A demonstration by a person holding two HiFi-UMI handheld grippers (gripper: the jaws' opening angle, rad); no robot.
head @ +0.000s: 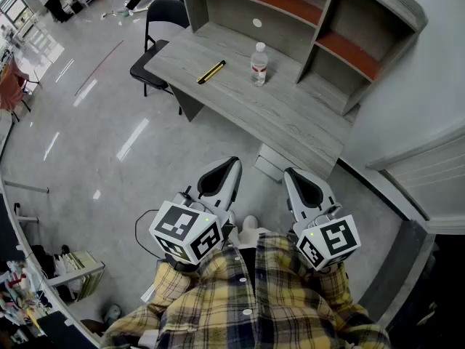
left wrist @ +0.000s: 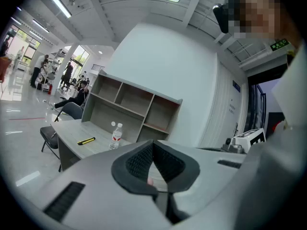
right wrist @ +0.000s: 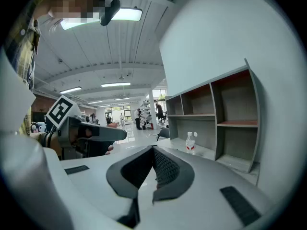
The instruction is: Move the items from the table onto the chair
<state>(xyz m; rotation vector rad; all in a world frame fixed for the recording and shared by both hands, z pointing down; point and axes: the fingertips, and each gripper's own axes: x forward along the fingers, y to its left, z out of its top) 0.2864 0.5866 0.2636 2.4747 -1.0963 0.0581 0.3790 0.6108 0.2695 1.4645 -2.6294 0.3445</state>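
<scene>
Clearly, with left tongs and right tongs both closed and empty, well short of the desk, step in, open wide, and grip the upright water bottle mid-body for the far-left chair.

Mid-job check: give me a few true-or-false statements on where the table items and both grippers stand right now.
1. The water bottle stands upright on the table. True.
2. The yellow-and-black tool lies on the chair. False: it lies on the table, apart from the bottle.
3. The left gripper is shut on the bottle. False: it is shut with nothing in it, held short of the table.
4. The right gripper is shut with nothing in it. True.
</scene>
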